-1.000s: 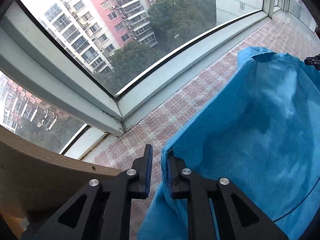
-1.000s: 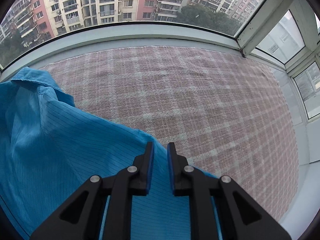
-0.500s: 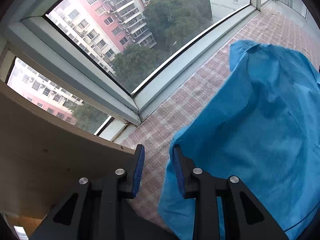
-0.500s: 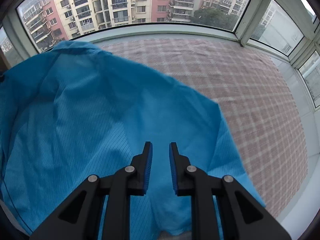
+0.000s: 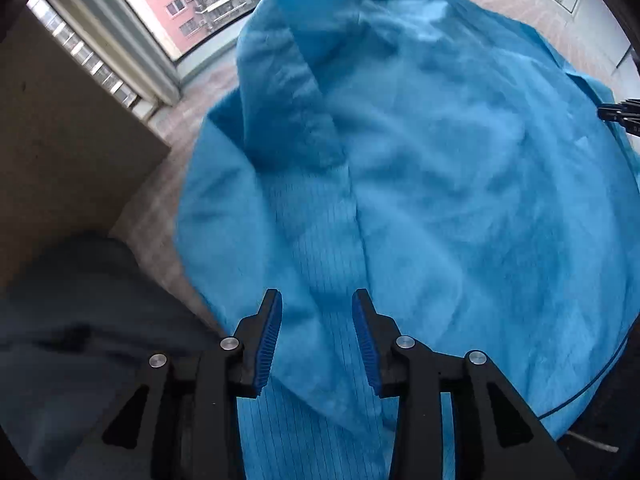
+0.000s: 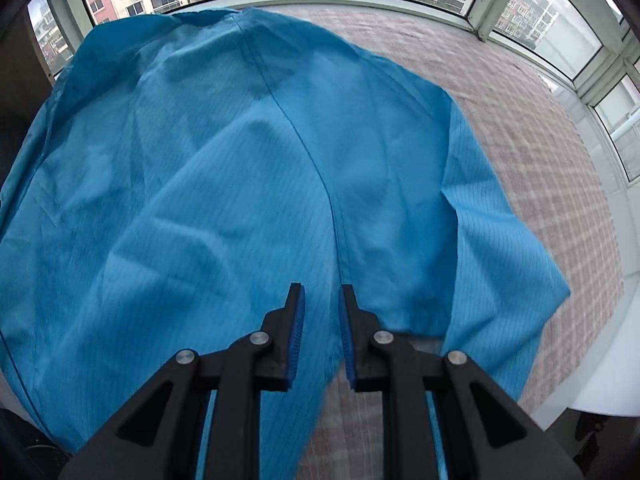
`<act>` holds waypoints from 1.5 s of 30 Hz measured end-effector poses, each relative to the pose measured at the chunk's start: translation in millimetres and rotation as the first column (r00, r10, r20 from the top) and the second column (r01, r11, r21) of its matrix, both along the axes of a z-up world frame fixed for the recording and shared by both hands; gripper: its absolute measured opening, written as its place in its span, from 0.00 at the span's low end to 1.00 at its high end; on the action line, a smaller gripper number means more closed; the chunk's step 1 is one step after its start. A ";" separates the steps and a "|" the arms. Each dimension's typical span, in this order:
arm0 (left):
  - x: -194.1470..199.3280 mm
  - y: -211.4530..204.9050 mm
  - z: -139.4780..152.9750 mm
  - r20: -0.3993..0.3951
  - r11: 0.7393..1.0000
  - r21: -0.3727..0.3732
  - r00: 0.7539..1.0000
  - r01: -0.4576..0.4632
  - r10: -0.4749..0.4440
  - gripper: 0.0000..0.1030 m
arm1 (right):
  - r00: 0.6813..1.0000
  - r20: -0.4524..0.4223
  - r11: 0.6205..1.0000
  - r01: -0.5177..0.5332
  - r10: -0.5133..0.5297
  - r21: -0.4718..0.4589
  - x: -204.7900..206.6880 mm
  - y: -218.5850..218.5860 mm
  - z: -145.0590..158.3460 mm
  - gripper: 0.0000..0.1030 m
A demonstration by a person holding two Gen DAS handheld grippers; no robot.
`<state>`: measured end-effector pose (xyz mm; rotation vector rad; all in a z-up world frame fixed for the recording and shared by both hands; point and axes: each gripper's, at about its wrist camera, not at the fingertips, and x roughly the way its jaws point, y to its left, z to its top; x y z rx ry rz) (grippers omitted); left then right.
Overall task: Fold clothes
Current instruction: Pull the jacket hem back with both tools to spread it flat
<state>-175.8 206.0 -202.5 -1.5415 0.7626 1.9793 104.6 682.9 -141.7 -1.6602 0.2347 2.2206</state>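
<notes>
Window-bay ledge under a pink checked cloth [image 6: 532, 168], high-rise blocks beyond the glass; blue garment [image 6: 224, 168] spread across it.

Garment lies ahead of both grippers, running from just under the jaws toward 12 o'clock, where its far edge nears the window frame. Long axis follows the dark seam [image 6: 296, 128] from 12 down to 6, ending between the right gripper's [image 6: 322, 334] jaws. Those jaws stand slightly apart, cloth below them, not clamped so far as I can tell. Left gripper [image 5: 316, 336] has jaws wide apart over the near hem, holding nothing; a folded flap [image 5: 288, 96] sits at 11 o'clock. Loose corner [image 6: 516, 276] trails toward 3 o'clock in the right view. Both grippers sit equally near the near edge; cloth is rumpled, not yet a tidy fold.
</notes>
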 end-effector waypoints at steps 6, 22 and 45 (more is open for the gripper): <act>20.1 -71.1 8.7 -0.108 0.987 -0.070 0.984 -0.148 0.140 0.31 | 0.998 0.022 0.999 0.051 -0.051 -0.001 76.1 -25.9 -0.5 0.17; 156.7 -91.2 1.8 0.114 0.991 0.125 0.993 -0.049 0.034 0.38 | 0.993 -0.024 0.986 0.110 -0.114 -0.124 202.5 -132.9 -12.4 0.22; 106.0 -56.6 11.2 0.070 0.989 0.141 0.996 0.044 -0.054 0.00 | 0.996 -0.046 0.994 -0.074 0.070 -0.084 170.8 -137.0 -22.1 0.03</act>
